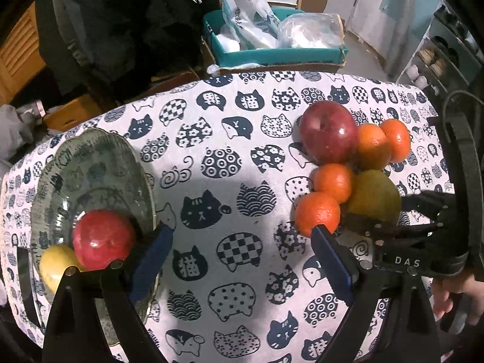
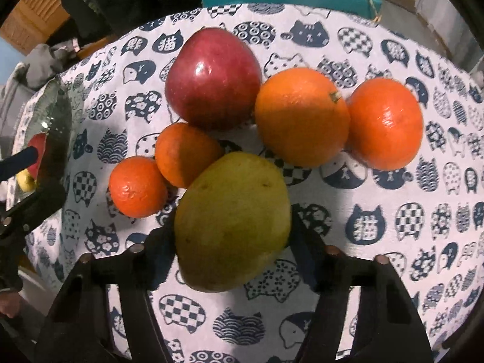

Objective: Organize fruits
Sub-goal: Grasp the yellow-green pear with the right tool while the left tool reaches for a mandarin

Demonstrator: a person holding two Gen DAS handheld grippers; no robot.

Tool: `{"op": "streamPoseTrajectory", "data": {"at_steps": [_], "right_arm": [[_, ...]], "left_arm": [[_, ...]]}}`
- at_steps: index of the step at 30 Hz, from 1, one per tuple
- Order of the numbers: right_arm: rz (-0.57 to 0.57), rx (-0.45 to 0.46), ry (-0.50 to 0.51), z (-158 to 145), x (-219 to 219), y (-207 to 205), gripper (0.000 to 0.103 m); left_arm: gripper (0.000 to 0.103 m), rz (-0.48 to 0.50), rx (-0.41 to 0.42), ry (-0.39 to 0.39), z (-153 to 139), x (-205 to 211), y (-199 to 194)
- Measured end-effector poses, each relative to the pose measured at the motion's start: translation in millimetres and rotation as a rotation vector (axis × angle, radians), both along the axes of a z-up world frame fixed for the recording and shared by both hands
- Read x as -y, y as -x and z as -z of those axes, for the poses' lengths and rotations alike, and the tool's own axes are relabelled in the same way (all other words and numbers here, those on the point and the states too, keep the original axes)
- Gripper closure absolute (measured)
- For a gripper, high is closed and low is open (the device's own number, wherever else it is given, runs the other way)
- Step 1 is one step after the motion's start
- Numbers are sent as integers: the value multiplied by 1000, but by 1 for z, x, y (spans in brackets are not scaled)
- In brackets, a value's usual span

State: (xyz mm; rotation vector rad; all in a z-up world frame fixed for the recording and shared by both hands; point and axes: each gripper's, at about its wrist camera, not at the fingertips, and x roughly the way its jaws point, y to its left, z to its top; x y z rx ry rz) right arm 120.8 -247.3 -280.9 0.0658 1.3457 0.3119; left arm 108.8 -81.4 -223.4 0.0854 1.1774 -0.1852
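A cat-print cloth covers the bench (image 1: pixel 230 163), with a teal box (image 1: pixel 272 54) of bags behind it at twelve o'clock. In the left view a glass bowl (image 1: pixel 90 163) sits at nine o'clock, holding a red apple (image 1: pixel 103 237) and a yellow fruit (image 1: pixel 56 264), likely the sorting spot. The left hand-held gripper (image 1: pixel 239 260) hangs released over bare cloth, grasping nothing. At three o'clock the loose fruit huddles together: a dark apple (image 2: pixel 211 78), four oranges (image 2: pixel 302 115) and a green mango (image 2: pixel 233 220). The right hand-held gripper (image 2: pixel 233 242) straddles the mango, its fingers (image 2: pixel 160 248) pressed against both flanks, apparently clenched on it. It looks chosen because it lies nearest, probably bound for the bowl.
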Motion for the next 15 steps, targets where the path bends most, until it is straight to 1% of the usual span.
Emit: {"op": "streamPoseTrajectory", "data": {"at_steps": [2,6,15], "right_arm": [[-1,3,0,-1,2,2,40],[14,30,39,-4,13,7,40],[61,87,97,-18,50,14,40]], "left_arm": [[9,5,-8,13,2,3,-2],[9,21,-18,17,6,11,-4],[9,98,-56,45,17,46,-8]]}}
